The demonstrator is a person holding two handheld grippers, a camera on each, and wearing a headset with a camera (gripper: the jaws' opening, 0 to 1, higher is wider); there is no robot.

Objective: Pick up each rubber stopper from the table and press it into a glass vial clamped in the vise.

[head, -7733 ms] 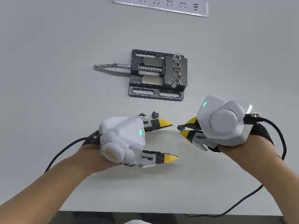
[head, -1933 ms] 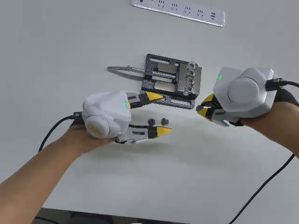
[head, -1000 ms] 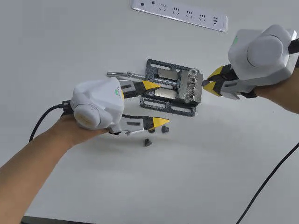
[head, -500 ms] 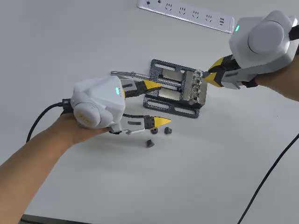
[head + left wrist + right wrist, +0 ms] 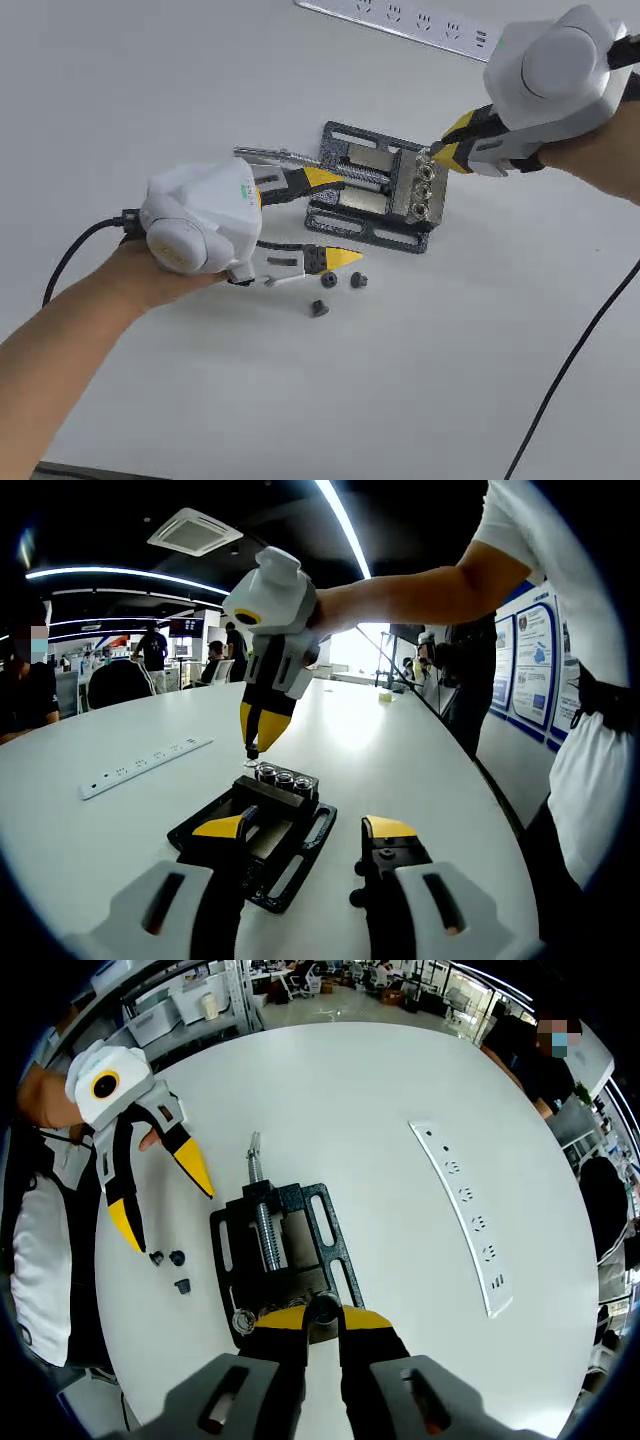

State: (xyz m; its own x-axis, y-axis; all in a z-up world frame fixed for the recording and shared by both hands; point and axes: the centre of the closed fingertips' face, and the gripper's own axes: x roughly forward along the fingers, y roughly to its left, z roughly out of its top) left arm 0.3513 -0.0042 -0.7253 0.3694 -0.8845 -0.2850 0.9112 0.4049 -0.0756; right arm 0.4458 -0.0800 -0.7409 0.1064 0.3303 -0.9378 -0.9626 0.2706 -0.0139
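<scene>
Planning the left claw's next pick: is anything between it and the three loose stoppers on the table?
Nothing visible. The left claw is open, and the three stoppers lie on bare table right by one jaw tip; the vise stands apart, not between them.

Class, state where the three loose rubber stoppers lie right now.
Head view: the stoppers lie on the near side of the vise, just beyond the left gripper's lower jaw tip.
</scene>
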